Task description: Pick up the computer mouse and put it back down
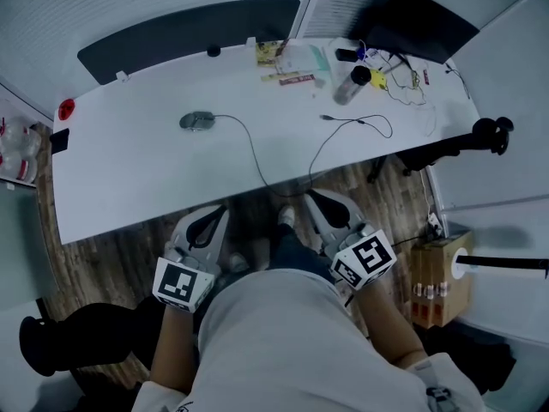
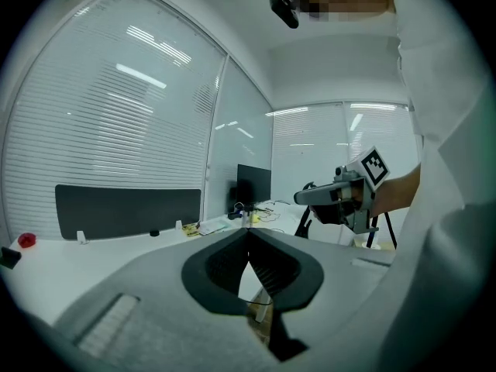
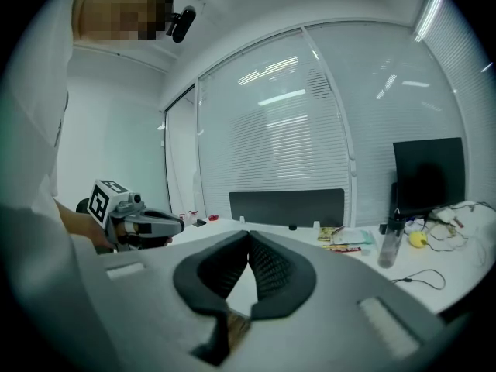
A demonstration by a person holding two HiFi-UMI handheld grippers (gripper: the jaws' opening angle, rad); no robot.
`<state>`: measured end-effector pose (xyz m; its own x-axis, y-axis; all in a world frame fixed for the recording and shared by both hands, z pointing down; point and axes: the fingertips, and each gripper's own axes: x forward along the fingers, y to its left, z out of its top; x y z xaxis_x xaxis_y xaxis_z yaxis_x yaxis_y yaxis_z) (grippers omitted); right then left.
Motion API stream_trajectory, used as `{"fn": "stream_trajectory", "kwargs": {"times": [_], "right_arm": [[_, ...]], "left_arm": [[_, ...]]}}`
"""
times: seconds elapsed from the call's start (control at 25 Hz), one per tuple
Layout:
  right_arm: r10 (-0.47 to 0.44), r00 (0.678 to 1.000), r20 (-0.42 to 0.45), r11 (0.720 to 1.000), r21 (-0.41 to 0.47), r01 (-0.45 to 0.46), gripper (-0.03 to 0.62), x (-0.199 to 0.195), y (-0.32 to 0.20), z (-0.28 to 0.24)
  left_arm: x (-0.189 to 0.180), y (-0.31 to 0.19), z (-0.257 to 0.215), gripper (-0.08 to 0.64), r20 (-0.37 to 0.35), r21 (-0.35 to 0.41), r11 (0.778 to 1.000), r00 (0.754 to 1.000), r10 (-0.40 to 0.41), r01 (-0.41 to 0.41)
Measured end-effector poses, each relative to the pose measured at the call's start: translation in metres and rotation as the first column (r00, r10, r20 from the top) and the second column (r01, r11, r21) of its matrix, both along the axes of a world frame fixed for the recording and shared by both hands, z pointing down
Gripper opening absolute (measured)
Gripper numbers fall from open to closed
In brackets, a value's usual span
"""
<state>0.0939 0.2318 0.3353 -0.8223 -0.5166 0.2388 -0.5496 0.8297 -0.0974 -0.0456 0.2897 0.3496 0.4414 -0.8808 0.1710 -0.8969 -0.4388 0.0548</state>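
Note:
A grey computer mouse (image 1: 197,120) lies on the white desk (image 1: 129,170), left of the middle, and its thin cable runs right and toward the front edge. Both grippers hang close to the person's body, short of the desk's front edge and far from the mouse. My left gripper (image 1: 220,212) (image 2: 248,232) has its jaws meeting at the tips, with nothing between them. My right gripper (image 1: 312,198) (image 3: 248,235) is shut the same way and holds nothing. Each gripper shows in the other's view, the right gripper (image 2: 311,198) and the left gripper (image 3: 165,224). The mouse is hidden in both gripper views.
At the desk's far right are a bottle (image 1: 350,85), a dark monitor (image 1: 420,22), tangled wires and a yellow object (image 1: 378,80). Snack packets (image 1: 292,77) lie at the back centre. A second cable (image 1: 360,125) loops on the right. A red object (image 1: 66,107) sits far left. A wooden box (image 1: 437,277) stands on the floor.

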Motion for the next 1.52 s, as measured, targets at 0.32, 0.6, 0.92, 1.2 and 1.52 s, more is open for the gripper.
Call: {"fn": "stream_trajectory", "kwargs": {"times": [0.32,0.6,0.92,1.2,1.52], "right_arm": [[-0.078,0.997,0.020,0.997,-0.023,0.078,0.003,0.001,-0.085,0.008],[-0.194,0.980,0.038,0.980,-0.036,0.195,0.003,0.007,-0.156,0.011],[-0.321,0.944,0.070,0.941,-0.084,0.327,0.003,0.019,-0.210,0.022],[-0.387,0.917,0.099,0.911,-0.115,0.397,0.003,0.014,-0.238,0.032],[-0.398,0.912,0.099,0.903,-0.132,0.408,0.003,0.001,-0.257,0.036]], "left_arm": [[0.006,-0.081,0.012,0.009,0.050,-0.024,0.999,0.998,-0.048,0.049],[0.023,-0.152,0.012,0.009,0.046,-0.059,0.987,0.988,-0.149,0.152],[0.043,-0.202,0.025,0.009,0.118,-0.103,0.966,0.967,-0.226,0.238],[0.042,-0.228,0.035,0.009,0.154,-0.147,0.941,0.947,-0.283,0.305],[0.017,-0.244,0.059,0.011,0.224,-0.197,0.943,0.948,-0.224,0.269]]}}
